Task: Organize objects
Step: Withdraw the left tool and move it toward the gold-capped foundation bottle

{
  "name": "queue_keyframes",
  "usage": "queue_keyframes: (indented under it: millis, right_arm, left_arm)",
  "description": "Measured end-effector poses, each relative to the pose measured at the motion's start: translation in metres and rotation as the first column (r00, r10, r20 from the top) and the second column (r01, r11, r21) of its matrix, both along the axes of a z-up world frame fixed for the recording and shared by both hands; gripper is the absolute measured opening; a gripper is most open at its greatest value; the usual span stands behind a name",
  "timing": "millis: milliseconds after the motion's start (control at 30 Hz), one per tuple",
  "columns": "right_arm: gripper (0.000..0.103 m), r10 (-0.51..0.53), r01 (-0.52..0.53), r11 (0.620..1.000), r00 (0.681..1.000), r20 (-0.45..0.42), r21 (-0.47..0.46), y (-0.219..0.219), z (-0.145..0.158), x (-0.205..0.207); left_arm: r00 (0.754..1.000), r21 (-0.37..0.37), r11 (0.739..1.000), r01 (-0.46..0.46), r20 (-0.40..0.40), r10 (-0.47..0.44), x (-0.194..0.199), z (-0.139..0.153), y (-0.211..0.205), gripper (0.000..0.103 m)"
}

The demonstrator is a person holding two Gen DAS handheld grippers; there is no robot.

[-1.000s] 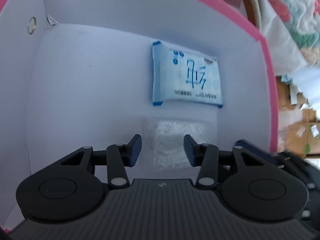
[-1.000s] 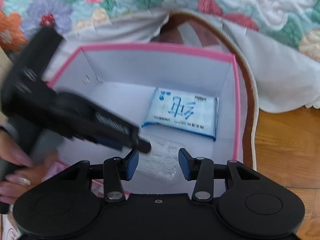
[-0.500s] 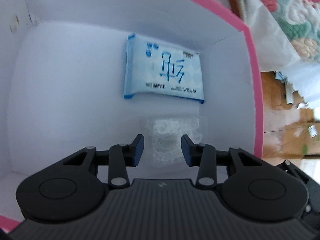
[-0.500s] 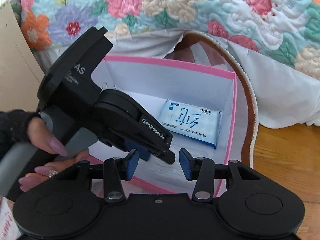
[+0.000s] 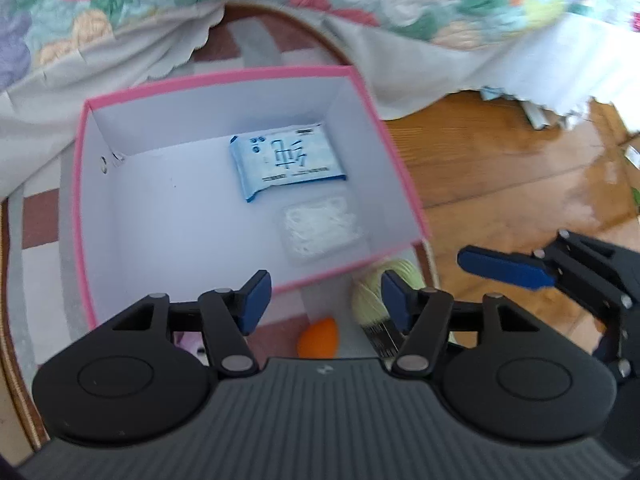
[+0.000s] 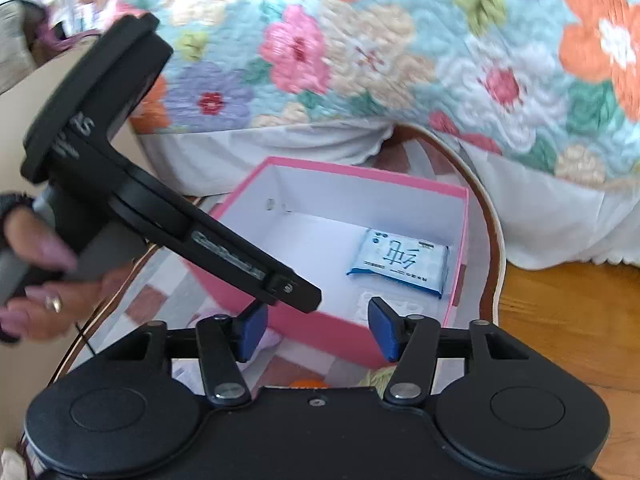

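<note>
While opening, both claws (image 5: 326, 300) (image 6: 316, 328) hold nothing.

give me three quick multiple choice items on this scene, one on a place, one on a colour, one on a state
1. Where does the blue tissue pack lie?
A. on the wood floor
B. inside the pink box
C. on the quilt

2. What colour is the egg-shaped sponge in front of the box?
A. orange
B. green
C. black

3. What is between the fingers of the left gripper?
A. the tissue pack
B. the clear packet
C. nothing

Answers:
1 B: the pack rests on the box's white bottom, by its far wall.
2 A: it shows bright orange on the mat.
3 C: the jaws are opening with no thing between them; the clear packet lies in the box.
</note>
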State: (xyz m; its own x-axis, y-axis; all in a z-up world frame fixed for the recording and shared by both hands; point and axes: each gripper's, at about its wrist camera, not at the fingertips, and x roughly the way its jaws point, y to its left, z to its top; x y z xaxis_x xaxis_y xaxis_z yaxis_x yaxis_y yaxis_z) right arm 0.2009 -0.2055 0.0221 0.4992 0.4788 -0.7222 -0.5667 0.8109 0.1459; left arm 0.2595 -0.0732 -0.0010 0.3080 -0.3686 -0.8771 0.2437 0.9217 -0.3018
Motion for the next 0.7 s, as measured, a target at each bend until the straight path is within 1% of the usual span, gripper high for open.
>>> queue_keyframes:
  millis: [100,233,333,433,600,667,700]
  right_arm:
    - [0.069,0.039,-0.039,0.999,0.999,0.024,-0.014,-0.004,0.017,-0.021]
    - [0.07,0.078,-0.078,0.997,0.997,0.019,-0.007,-0.008,0.033,-0.046]
    - [0.07,0.101,-0.101,0.995,0.995,0.016,-0.005,-0.008,0.04,-0.063]
    - [0.073,0.134,-0.134,0.991,0.991,0.004,0.001,-0.006,0.043,-0.079]
    - [0.077,0.203,-0.202,0.979,0.979,0.008,-0.032,0.003,0.037,-0.105]
    - [0.078,0.218,-0.217,0.975,0.976,0.002,-0.05,0.006,0.03,-0.113]
    - [0.078,0.217,-0.217,0.974,0.976,0.002,-0.064,0.007,0.027,-0.117]
  left_arm:
    - [0.999,0.004,1.0,0.0,0.047,0.0,-0.026,0.022,0.01,0.065]
    - [0.999,-0.025,0.999,-0.023,0.04,0.023,-0.055,0.038,0.028,0.067]
    - [0.998,0.008,0.999,-0.04,0.055,0.039,-0.077,0.047,0.039,0.067]
    - [0.997,0.018,0.999,-0.045,0.055,0.044,-0.093,0.048,0.045,0.067]
    - [0.998,0.028,0.998,-0.048,0.046,0.046,-0.121,0.043,0.05,0.068]
    - [0.998,0.021,0.998,-0.054,0.022,0.054,-0.128,0.038,0.05,0.068]
    - [0.998,-0.002,0.998,-0.065,0.0,0.065,-0.132,0.036,0.052,0.068]
